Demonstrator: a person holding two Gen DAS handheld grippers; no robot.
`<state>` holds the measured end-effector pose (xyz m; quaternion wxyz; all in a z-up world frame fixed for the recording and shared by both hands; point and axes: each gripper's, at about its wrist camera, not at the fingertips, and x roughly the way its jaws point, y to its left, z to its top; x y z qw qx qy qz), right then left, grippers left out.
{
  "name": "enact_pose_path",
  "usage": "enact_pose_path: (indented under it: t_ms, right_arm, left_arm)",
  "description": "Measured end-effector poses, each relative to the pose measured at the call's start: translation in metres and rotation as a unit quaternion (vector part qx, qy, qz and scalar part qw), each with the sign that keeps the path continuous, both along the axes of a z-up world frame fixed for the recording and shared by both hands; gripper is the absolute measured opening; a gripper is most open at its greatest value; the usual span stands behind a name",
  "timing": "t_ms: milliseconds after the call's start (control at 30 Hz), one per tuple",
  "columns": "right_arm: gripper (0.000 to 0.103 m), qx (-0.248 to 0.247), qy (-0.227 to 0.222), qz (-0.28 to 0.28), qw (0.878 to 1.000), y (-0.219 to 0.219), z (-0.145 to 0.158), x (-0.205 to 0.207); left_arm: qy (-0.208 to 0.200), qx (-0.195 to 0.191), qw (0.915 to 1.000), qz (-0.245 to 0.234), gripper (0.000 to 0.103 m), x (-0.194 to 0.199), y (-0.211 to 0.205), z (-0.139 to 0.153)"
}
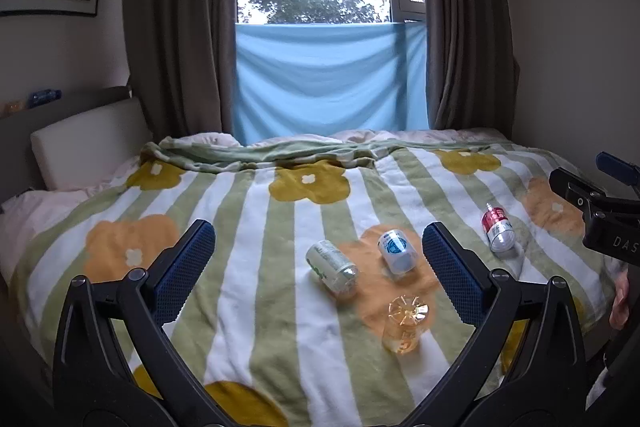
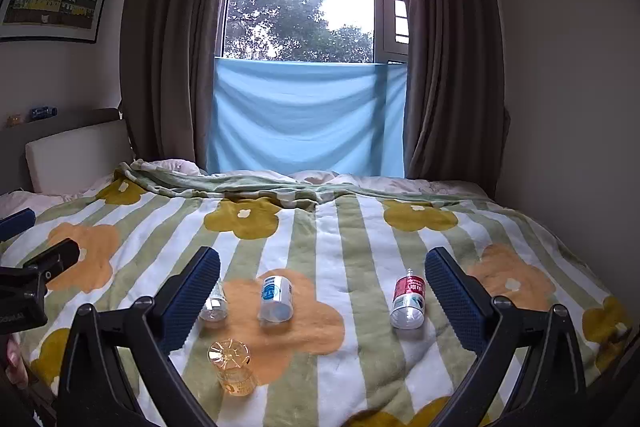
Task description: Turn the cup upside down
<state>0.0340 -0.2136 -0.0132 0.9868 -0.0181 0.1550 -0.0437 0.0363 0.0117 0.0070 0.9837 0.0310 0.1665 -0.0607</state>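
Nearest on the striped blanket (image 1: 248, 227), in front of three lying bottles, the small clear amber cup (image 1: 406, 323) looks light, rigid and slick, likely best pinched across its side wall, while left gripper (image 1: 318, 259) and right gripper (image 2: 322, 283) hover wide open, empty.

Readable text scant. White letters "DAS", cut off by frame edge, on black body of right tongs (image 1: 612, 203), seen in left wrist view right of red-labelled bottle (image 1: 497, 229). Faint pale lettering on body of left tongs (image 2: 24, 287) in right wrist view: illegible. Print on red-labelled bottle, blue-labelled bottle (image 2: 275, 297) and green-labelled bottle (image 1: 331, 265): too small to read.
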Motion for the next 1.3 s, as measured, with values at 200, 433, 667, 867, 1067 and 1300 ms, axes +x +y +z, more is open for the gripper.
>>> enact_pose_path:
  t_ms: [200, 433, 667, 867, 1067, 1300]
  right_arm:
    - [0.103, 0.014, -0.001, -0.006, 1.0, -0.003, -0.005, -0.005]
    - [0.103, 0.016, -0.004, -0.012, 1.0, -0.005, -0.002, -0.008]
    - [0.103, 0.016, -0.005, -0.012, 1.0, -0.005, -0.003, -0.009]
    - [0.103, 0.014, -0.001, -0.009, 1.0, -0.004, -0.005, -0.009]
    - [0.103, 0.014, -0.004, -0.01, 1.0, -0.003, -0.005, -0.008]
    - [0.103, 0.016, -0.002, -0.011, 1.0, -0.004, -0.005, -0.007]
  left_arm:
    - [-0.017, -0.01, 0.9998, -0.001, 0.103, -0.007, 0.002, 0.004]
    - [-0.022, -0.008, 0.9997, -0.005, 0.103, -0.01, -0.002, 0.004]
    - [-0.024, -0.006, 0.9997, -0.003, 0.103, -0.011, -0.002, 0.004]
    - [-0.031, -0.002, 0.9995, 0.002, 0.103, -0.013, -0.004, 0.004]
    - [-0.033, -0.01, 0.9994, 0.0, 0.103, -0.015, -0.003, 0.005]
    - [-0.037, -0.022, 0.9991, 0.004, 0.103, -0.015, 0.003, 0.005]
